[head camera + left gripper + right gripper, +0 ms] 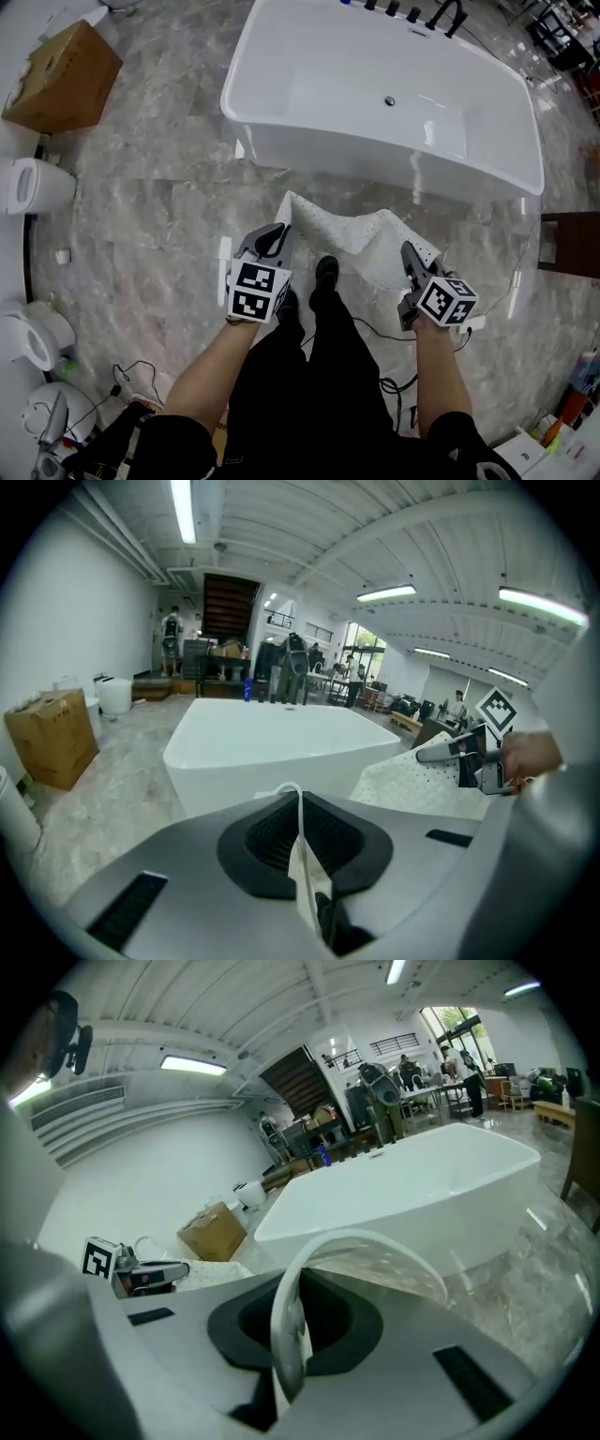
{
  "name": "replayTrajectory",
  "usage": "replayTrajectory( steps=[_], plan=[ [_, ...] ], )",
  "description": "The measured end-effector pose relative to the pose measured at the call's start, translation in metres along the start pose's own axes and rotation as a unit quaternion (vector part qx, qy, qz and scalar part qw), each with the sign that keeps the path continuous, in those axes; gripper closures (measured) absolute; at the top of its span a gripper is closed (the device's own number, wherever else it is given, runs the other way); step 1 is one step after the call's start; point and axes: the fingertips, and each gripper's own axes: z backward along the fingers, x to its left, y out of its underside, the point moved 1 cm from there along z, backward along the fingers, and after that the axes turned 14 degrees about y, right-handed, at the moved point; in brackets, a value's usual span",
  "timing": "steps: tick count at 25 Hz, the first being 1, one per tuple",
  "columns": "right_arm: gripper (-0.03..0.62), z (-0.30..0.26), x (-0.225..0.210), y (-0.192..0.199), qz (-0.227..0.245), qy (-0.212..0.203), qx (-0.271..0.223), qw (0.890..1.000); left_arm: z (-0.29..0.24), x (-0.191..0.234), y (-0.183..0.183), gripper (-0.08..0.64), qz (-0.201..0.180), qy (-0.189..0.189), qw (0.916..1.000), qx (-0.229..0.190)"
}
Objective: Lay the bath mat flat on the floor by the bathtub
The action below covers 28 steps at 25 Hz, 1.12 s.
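Observation:
A white bath mat (354, 236) with rows of small holes hangs between my two grippers, sagging in the middle, in front of the white bathtub (384, 94). My left gripper (277, 234) is shut on the mat's left corner; the mat's thin edge (302, 855) runs between its jaws. My right gripper (411, 255) is shut on the mat's right corner, where the edge (286, 1326) curls up in an arc from its jaws. Each gripper view shows the other gripper across the mat (417, 785), with the tub (422, 1185) beyond.
Grey marble floor (159, 178) surrounds the tub. A cardboard box (61, 77) sits at the far left, toilets (33, 186) line the left edge, a dark wooden piece (572, 244) stands at the right. Cables (398, 384) lie by the person's feet. People stand far behind the tub.

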Motion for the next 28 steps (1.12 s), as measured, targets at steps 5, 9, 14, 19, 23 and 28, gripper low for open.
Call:
replayTrajectory(
  steps=[5,9,14,19,23,28],
  plan=[
    [0.571,-0.045,0.008,0.044,-0.009,0.009,0.037,0.999,-0.013,0.034,0.043,0.545,0.038,-0.013,0.9989,0.022],
    [0.571,-0.085,0.024,0.066,0.010,-0.004,0.044,0.999,-0.032,0.053,0.077,0.545,0.051,-0.015,0.9976,0.044],
    [0.571,-0.134,0.028,0.103,0.024,-0.014,0.064,0.998,-0.060,0.075,0.112,0.545,0.071,-0.023,0.9958,0.053],
    [0.571,-0.182,0.025,0.140,0.037,-0.019,0.079,0.996,-0.093,0.105,0.145,0.545,0.075,-0.030,0.9948,0.062],
    [0.571,-0.206,0.021,0.171,0.050,-0.021,0.096,0.994,-0.108,0.124,0.175,0.545,0.097,-0.041,0.9921,0.068],
    [0.571,-0.227,0.004,0.193,0.049,-0.015,0.106,0.993,-0.127,0.134,0.201,0.545,0.102,-0.039,0.9906,0.082]
  ],
)
